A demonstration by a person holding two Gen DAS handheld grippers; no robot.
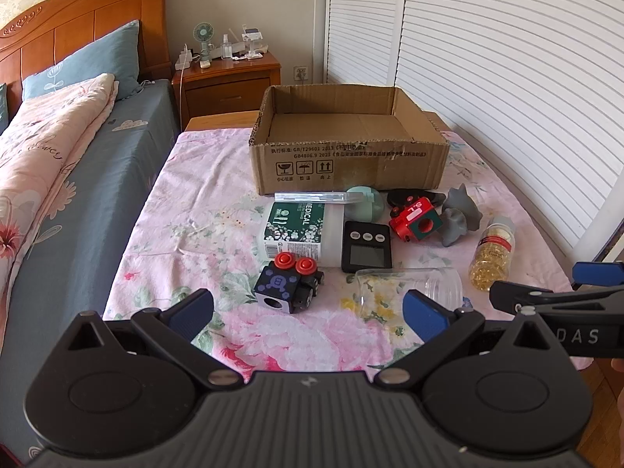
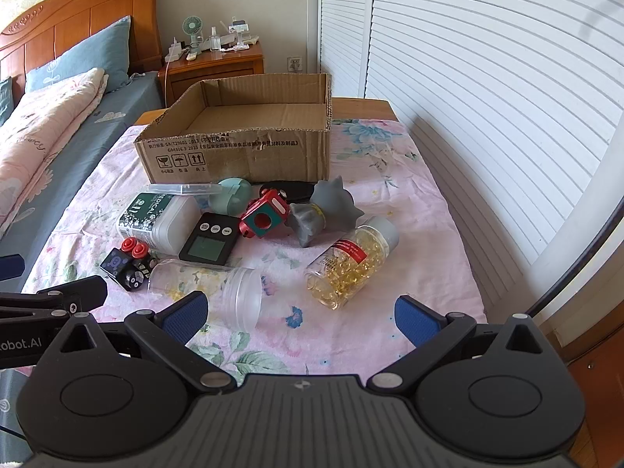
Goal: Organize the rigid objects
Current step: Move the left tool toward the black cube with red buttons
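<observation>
Two spread grippers, left gripper [image 1: 308,314] and right gripper [image 2: 300,314], face corrugated cardboard box [image 1: 351,167].

The left wrist view looks forward along the left gripper [image 1: 308,312], low over the near edge of the table [image 1: 187,179], facing the box [image 1: 351,167] almost square on. The right wrist view looks forward along the right gripper [image 2: 300,314] from further right, seeing the box [image 2: 234,156] angled to its left. Both sit close above the cloth and share the box, the clutter, the bed [image 1: 58,136] and the nightstand [image 1: 230,78]. Each view catches the other gripper at its edge.
</observation>
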